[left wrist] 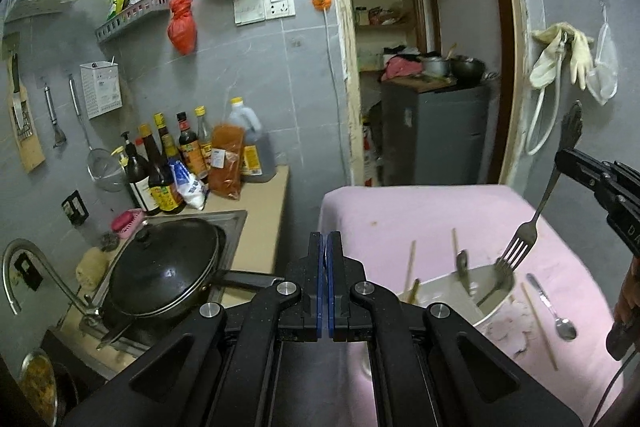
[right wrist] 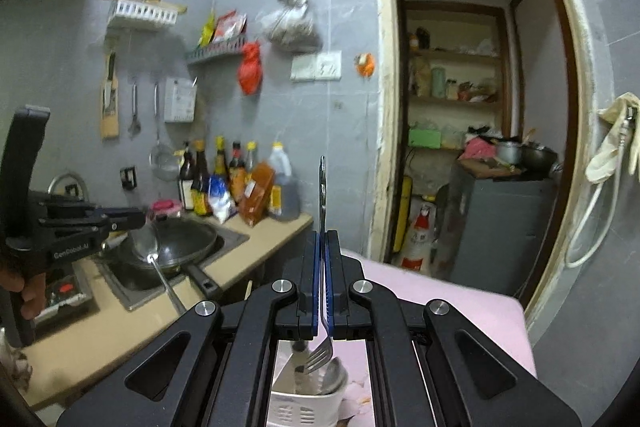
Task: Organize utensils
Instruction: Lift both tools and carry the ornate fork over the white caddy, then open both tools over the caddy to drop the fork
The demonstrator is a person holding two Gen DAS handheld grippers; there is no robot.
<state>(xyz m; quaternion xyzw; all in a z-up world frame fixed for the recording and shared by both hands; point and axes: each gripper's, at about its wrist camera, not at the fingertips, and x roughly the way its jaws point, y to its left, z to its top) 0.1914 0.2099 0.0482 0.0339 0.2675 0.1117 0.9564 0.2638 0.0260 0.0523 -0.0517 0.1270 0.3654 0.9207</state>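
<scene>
The right gripper [right wrist: 323, 247] is clamped on a fork [left wrist: 520, 243], tines down just over a white holder [right wrist: 304, 405] that already carries a knife [left wrist: 463, 269] and chopsticks [left wrist: 410, 267]. The left gripper [left wrist: 324, 247] is pressed closed with nothing in it, off to the side over the counter edge. A spoon [left wrist: 558, 315] and a single chopstick [left wrist: 540, 327] lie beside the holder on the pink tabletop [left wrist: 420, 211]. A lidded wok [left wrist: 168, 267] fills the sink, sauce bottles [left wrist: 168, 167] behind it. "GenRobot.AI" reads on the left gripper's body.
</scene>
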